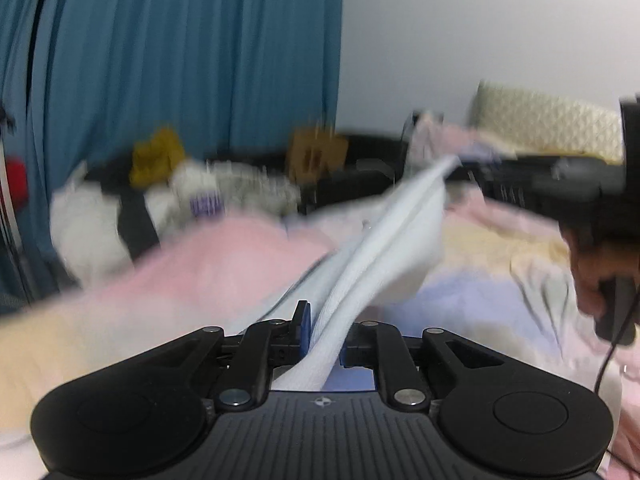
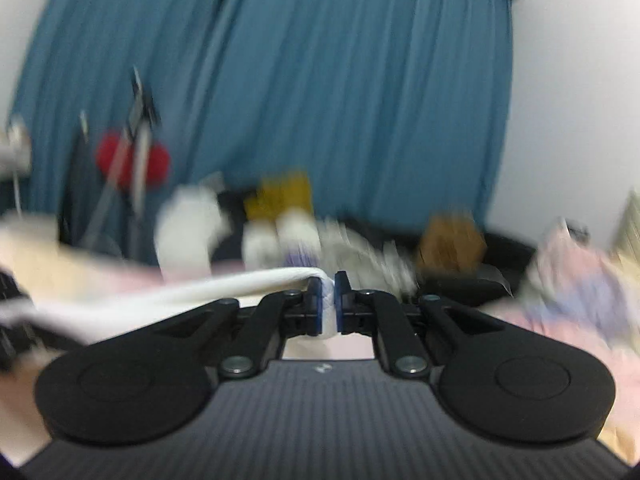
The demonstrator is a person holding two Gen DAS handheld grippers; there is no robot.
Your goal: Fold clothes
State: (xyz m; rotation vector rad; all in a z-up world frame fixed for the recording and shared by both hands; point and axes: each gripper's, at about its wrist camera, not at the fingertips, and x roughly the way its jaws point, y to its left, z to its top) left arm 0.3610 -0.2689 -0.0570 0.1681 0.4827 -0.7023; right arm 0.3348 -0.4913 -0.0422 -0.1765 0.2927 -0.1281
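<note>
Both the left gripper (image 1: 324,334) and right gripper (image 2: 328,304) clamp the white garment (image 1: 384,248) stretched between them.

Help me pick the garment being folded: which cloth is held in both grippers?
The white cloth: the left gripper and right gripper clamp it, stretched between them. The pink cloth lies loose on the bed.
</note>
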